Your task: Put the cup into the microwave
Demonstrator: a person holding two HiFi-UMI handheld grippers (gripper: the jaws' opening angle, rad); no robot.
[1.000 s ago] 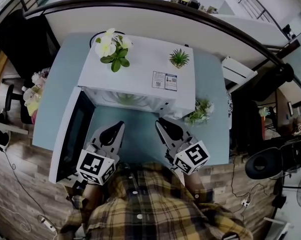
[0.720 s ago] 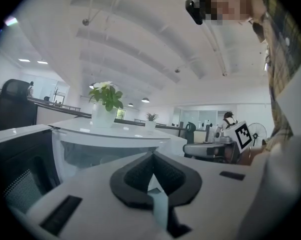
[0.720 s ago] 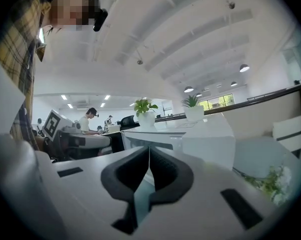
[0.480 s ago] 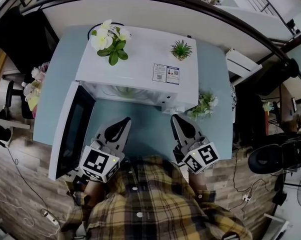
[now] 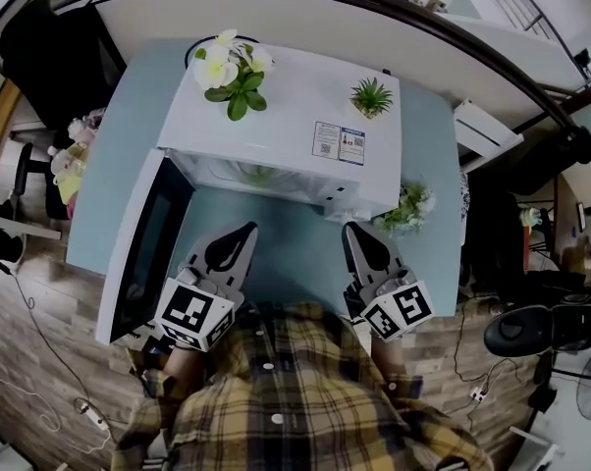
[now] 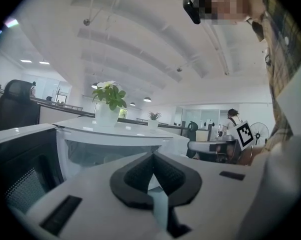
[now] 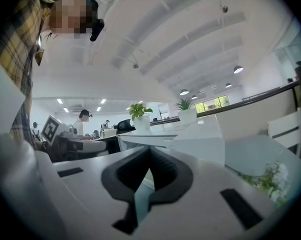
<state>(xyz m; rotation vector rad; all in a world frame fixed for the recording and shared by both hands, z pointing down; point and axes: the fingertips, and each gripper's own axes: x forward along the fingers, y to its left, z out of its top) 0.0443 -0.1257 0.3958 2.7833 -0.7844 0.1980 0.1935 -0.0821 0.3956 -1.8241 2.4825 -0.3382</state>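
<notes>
The white microwave (image 5: 286,126) stands on the blue table (image 5: 276,263) with its dark door (image 5: 148,248) swung open to the left. A pale greenish shape (image 5: 259,175) shows just inside the opening; I cannot tell whether it is the cup. My left gripper (image 5: 244,230) hovers over the table in front of the opening, jaws together and empty, as the left gripper view (image 6: 151,156) confirms. My right gripper (image 5: 352,230) sits beside it, facing the microwave's right front corner. It is shut on nothing, and the right gripper view (image 7: 149,151) shows the same.
A potted white flower (image 5: 232,67) and a small green plant (image 5: 372,96) stand on top of the microwave. Another leafy plant (image 5: 410,209) sits on the table at the microwave's right. The person's plaid shirt (image 5: 295,391) fills the near edge. Office chairs and desks surround the table.
My right gripper has shifted a little to the right, away from the left one, then held still. The left gripper has stayed where it was.
</notes>
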